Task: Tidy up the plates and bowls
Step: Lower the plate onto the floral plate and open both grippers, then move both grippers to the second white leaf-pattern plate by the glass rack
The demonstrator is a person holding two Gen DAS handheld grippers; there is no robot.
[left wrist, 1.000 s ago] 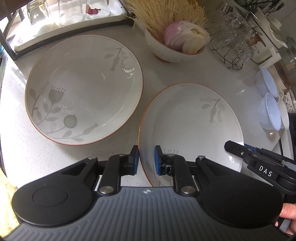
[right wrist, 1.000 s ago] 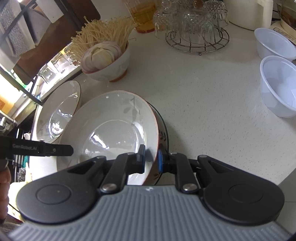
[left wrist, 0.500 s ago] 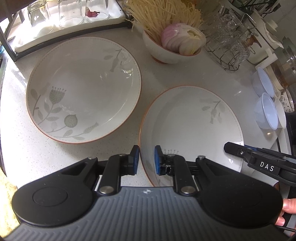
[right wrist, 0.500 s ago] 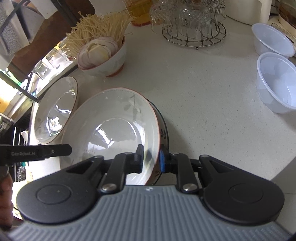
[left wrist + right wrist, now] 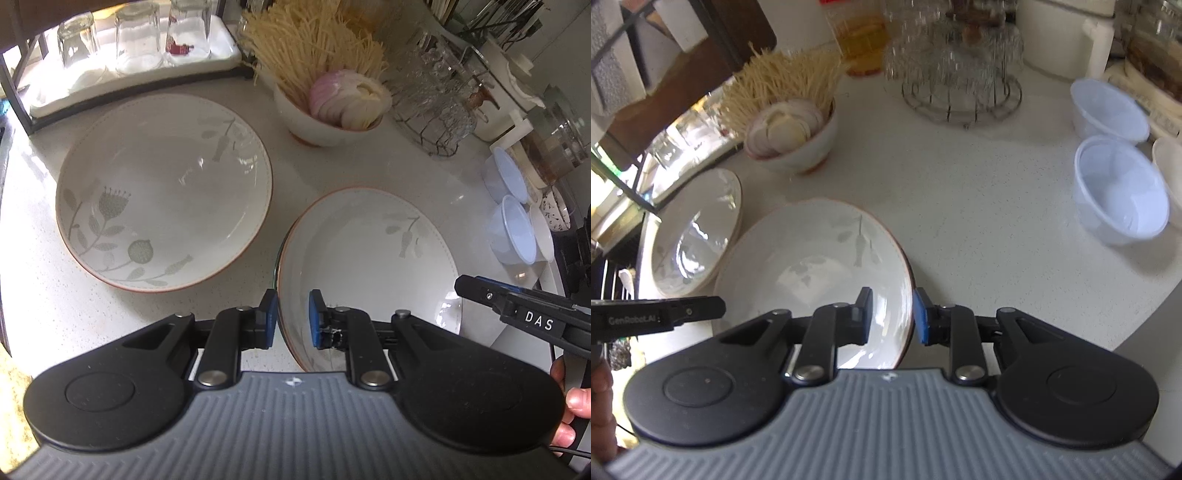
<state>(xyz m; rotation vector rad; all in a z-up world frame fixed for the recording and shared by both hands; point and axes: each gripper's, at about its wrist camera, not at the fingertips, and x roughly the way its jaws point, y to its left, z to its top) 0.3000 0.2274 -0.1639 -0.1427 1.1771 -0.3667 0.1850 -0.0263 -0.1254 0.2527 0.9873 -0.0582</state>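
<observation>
Now right gripper [image 5: 892, 317] releases the white floral-print ceramic plate [image 5: 812, 273].
Its jaws are opening astride the rim; left gripper [image 5: 291, 319] apparently stays pinched on the opposite rim, so transfer continues left-handed.

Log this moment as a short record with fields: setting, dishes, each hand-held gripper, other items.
setting: white speckled counter
near plate: floral plate, rim between both grippers' pads
far plate: matching floral plate, flat on the counter, untouched
left hand-held gripper: straddles the near plate's left rim, jaws narrow; pad contact unclear
right hand-held gripper: jaws opening, rim between them, blue pad clear of it
other items: bowl of noodles and sliced onion; two clear plastic bowls; wire glass rack
</observation>
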